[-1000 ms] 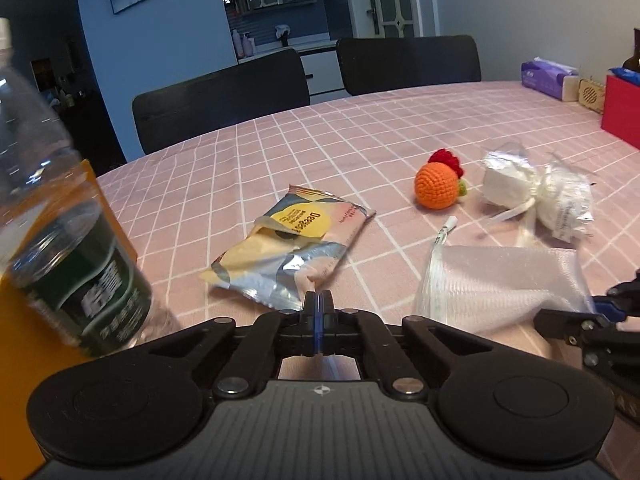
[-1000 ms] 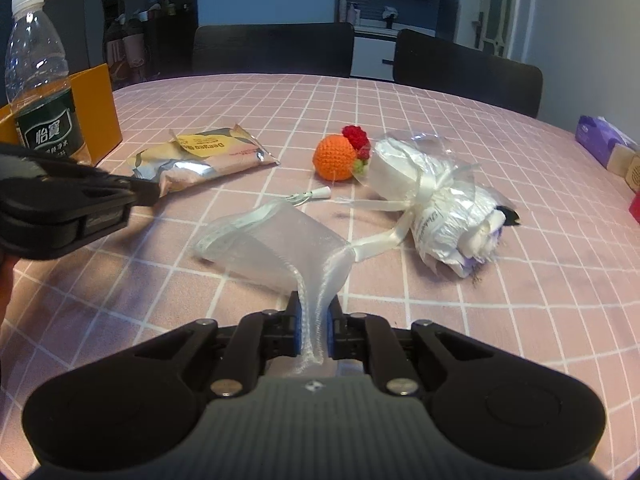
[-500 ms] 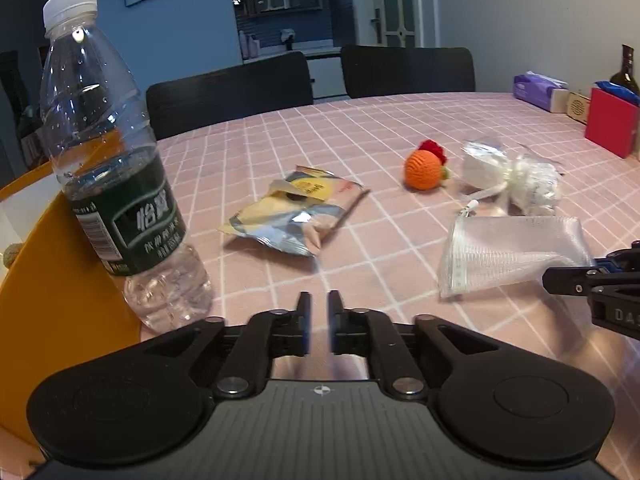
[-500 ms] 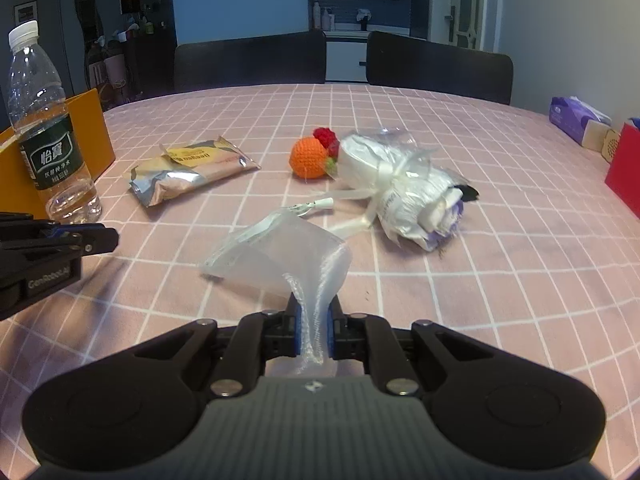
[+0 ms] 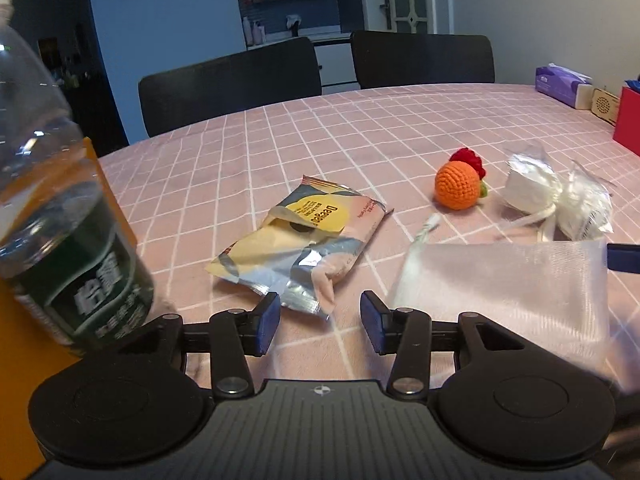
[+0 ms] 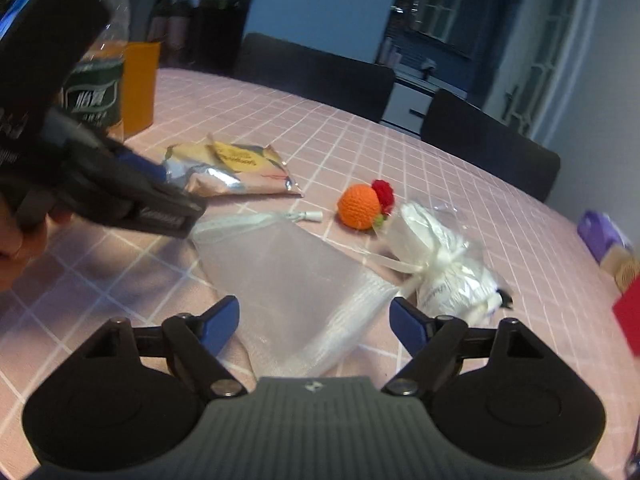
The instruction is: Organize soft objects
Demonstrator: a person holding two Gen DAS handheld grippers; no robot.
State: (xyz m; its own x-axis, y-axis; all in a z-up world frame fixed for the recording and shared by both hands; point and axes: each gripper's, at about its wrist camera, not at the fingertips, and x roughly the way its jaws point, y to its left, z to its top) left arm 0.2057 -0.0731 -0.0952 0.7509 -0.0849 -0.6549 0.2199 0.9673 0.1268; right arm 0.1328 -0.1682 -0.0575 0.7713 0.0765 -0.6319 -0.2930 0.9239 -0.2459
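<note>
A white mesh drawstring pouch (image 6: 296, 280) lies flat on the pink checked table, its near end between my open right gripper's (image 6: 314, 322) fingers; it also shows in the left wrist view (image 5: 508, 284). My left gripper (image 5: 320, 322) is open and empty, just short of a foil snack packet (image 5: 304, 236), which also shows in the right wrist view (image 6: 232, 170). An orange crocheted ball with a red top (image 5: 458, 186) and a white ribbon-tied bundle (image 5: 560, 200) lie beyond. The ball (image 6: 360, 206) and bundle (image 6: 444, 268) also show in the right wrist view.
A water bottle (image 5: 60, 232) stands close at the left against an orange box (image 6: 138, 84). A purple tissue pack (image 5: 560, 84) and a red box (image 5: 628, 120) sit at the far right. Two dark chairs (image 5: 312, 76) stand behind the table.
My right gripper has opened and let go of the mesh pouch, which now lies flat. My left gripper has opened wide and moved forward toward the snack packet.
</note>
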